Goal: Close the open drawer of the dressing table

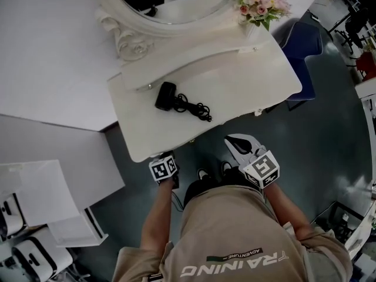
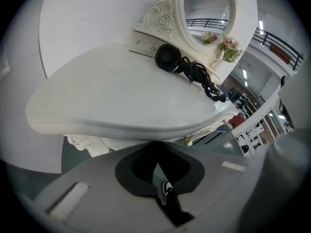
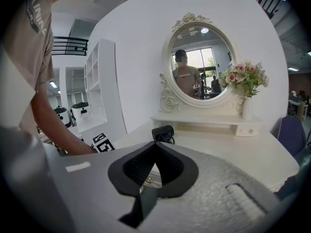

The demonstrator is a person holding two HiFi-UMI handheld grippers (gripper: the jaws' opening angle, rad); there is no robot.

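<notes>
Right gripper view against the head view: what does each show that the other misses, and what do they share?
Only the right gripper view shows the mirror's carved crest, a black railing high up, and its own jaws together with nothing held. Only the head view shows the person's shoes and the marker cube on the right gripper. Both show the hair dryer, the flowers and the white tabletop.

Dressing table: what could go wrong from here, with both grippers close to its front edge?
1. The left gripper sits just below the front edge of the table; lifting it could hit the top.
2. A hard jolt might shift the loose dryer or tip the flowers at the back.
</notes>
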